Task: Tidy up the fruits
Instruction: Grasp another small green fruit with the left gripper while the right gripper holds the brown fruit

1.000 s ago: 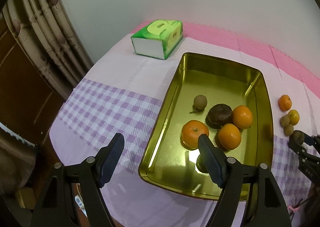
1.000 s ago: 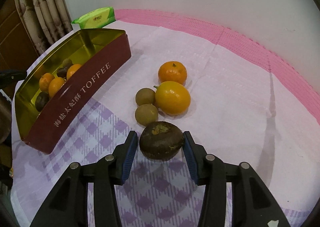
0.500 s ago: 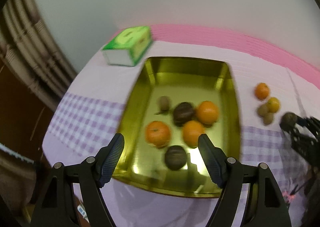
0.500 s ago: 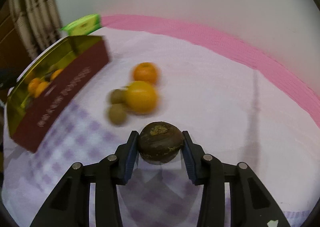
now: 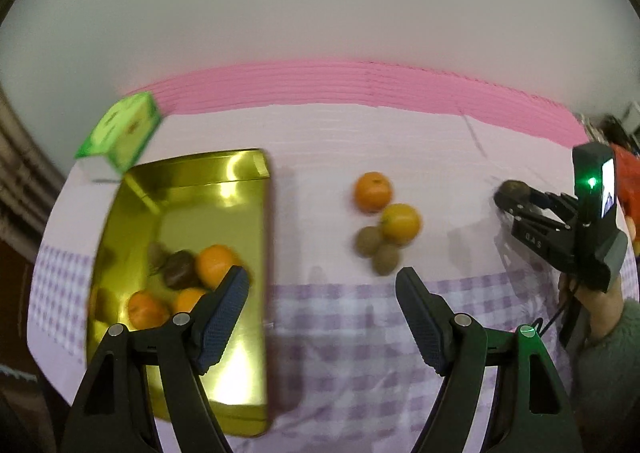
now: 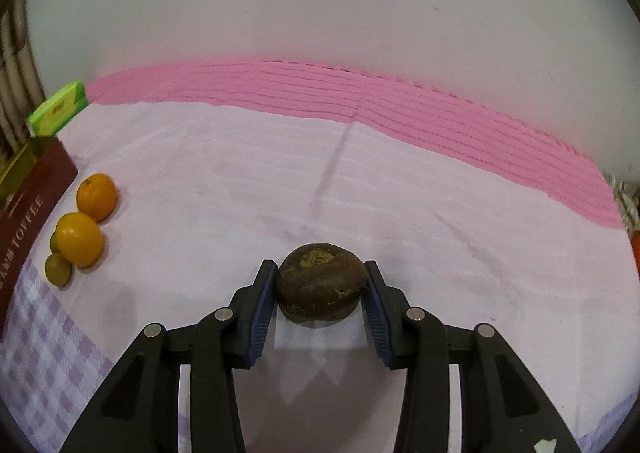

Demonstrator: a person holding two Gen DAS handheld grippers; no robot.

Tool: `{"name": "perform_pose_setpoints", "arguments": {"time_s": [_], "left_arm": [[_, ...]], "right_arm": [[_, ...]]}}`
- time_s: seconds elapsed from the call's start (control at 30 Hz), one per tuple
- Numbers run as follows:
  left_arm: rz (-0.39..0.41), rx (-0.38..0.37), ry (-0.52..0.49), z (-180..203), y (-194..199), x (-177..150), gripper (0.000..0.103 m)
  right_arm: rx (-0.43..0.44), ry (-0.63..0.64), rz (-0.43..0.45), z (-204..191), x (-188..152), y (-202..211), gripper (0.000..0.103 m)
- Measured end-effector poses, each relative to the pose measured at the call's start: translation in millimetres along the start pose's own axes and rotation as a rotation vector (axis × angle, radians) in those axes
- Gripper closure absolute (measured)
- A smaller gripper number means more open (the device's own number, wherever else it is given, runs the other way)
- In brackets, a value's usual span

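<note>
Abt half done: gold tin [image 5: 240, 189] already has several fruits, 4 more sit on the cloth [image 5: 460, 157] beside it, right gripper [image 6: 320, 289] pinches a dark brown fruit [image 6: 320, 285] clear of the table, left gripper [image 5: 320, 317] spread w/ nothing in it

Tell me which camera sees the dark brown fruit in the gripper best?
The right wrist view: the dark brown fruit sits close and sharp between the right hand-held gripper pads. The left wrist view shows it only small and far off at the right edge.
</note>
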State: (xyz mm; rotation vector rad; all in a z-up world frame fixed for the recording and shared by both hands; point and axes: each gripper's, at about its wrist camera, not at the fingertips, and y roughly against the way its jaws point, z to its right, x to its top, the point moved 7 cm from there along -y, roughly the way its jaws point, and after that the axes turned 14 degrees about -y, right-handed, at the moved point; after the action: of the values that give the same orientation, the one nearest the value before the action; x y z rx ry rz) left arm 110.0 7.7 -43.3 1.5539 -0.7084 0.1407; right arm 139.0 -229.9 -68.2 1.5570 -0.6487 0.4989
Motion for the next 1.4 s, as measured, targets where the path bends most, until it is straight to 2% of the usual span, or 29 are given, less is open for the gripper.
{"name": "perform_pose_setpoints", "arguments": {"time_s": [0.2,0.37,0.5,0.7,0.8,1.13,1.4], "left_arm": [[-0.055,-0.048,-0.007,30.2,-33.0,9.2,0.027],[-0.098,-0.058,0.047,29.0,-57.0,8.2,0.027],[-0.123,-0.054,0.049,29.2,-72.2,8.5,0.038],[-0.141,-0.069,0.06,26.0,-91.0,15.5,0.041],[-0.146,-0.059,0.049,24.7,-97.5,18.0,0.043],[-0.145,-0.066,0.032,19.8,-102.8,12.6,0.059],[-0.129,-0.058,-0.014,25.0,-101.5,10.3,0.064]], "right_arm": [[0.024,-0.016,-0.01,1.6,0.7,-1.5,0.064],[0.029,-0.019,-0.011,8.0,0.3,-1.1,0.063],[0.035,-0.024,-0.013,8.9,-0.1,-1.8,0.063],[0.036,-0.023,-0.012,13.3,-1.5,1.3,0.062],[0.036,-0.024,-0.012,13.0,-1.8,1.5,0.061],[0.036,-0.024,-0.012,12.4,-1.7,1.1,0.061],[0.036,-0.024,-0.013,11.9,-1.6,0.9,0.061]]}}
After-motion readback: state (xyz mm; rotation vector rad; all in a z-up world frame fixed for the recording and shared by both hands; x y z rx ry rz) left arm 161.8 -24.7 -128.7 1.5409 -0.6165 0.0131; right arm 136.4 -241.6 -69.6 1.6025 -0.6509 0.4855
